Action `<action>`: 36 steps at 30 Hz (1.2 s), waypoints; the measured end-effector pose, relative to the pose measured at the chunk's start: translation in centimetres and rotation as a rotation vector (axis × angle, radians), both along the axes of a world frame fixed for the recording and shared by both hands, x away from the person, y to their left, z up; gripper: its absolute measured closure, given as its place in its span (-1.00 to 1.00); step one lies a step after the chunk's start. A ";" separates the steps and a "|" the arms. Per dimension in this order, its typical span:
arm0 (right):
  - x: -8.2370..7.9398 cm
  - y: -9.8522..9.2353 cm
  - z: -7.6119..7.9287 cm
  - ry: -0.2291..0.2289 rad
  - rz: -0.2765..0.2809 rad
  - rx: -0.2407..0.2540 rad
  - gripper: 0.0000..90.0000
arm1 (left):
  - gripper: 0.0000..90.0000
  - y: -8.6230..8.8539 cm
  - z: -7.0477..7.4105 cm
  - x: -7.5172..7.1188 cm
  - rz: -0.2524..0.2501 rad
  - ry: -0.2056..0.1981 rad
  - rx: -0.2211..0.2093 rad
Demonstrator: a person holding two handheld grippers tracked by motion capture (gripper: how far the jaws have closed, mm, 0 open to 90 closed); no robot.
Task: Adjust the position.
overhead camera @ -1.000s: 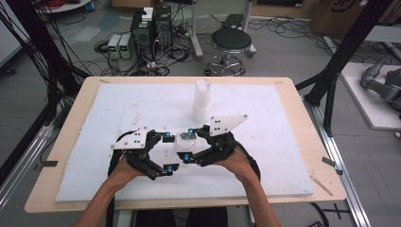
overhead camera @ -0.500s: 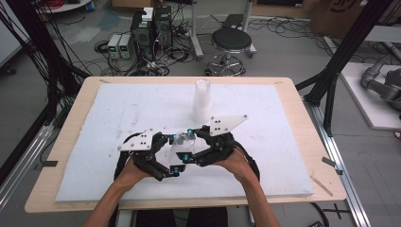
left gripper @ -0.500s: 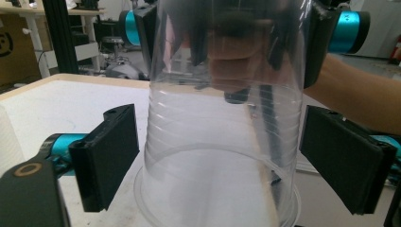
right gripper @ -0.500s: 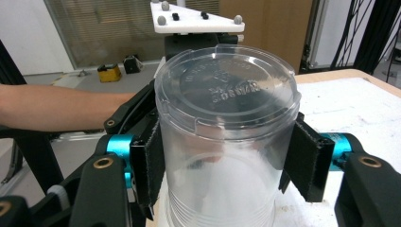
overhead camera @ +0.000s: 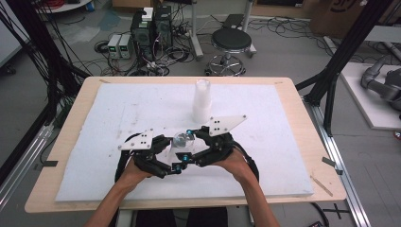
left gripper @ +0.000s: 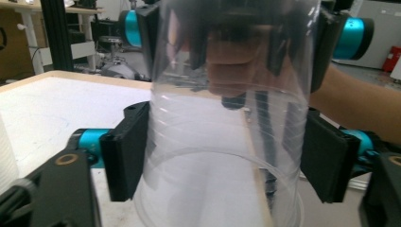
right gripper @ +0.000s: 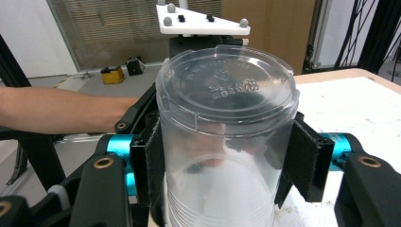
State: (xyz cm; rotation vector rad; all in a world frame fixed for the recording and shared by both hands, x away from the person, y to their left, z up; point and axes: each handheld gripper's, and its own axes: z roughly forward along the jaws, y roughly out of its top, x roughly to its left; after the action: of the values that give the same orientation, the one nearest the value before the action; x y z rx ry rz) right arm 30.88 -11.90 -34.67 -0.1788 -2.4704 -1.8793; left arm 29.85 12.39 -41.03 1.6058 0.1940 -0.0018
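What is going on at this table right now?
A person holds a gripper in each hand over a white mat. Both grippers clamp the same clear plastic cups, nested upside down, from opposite sides. The right gripper grips near the closed base; the left gripper has just been closing on the cups nearer the rim. A white cup stack stands farther back.

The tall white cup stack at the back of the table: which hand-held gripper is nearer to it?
Right. The right hand-held gripper is just below the white cup stack; the left hand-held gripper sits farther down and left. Both clamp the clear cup.
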 end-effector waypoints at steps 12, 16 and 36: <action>0.1 0.0 -0.1 0.004 0.002 -0.001 -0.15 | -0.32 0.1 0.0 0.0 0.003 0.009 0.010; 0.0 0.1 -0.2 0.013 0.012 -0.012 -0.45 | -0.32 0.1 0.0 0.0 0.002 0.008 0.016; -0.4 -1.0 0.4 -0.032 -0.013 -0.174 -0.69 | -0.32 1.9 2.8 0.8 -0.018 0.022 0.398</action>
State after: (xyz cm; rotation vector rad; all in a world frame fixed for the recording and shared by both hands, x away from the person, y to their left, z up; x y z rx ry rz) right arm 30.46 -12.92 -34.23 -0.1706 -2.6598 -1.6841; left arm 30.65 14.25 -38.20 2.0046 0.2057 0.0052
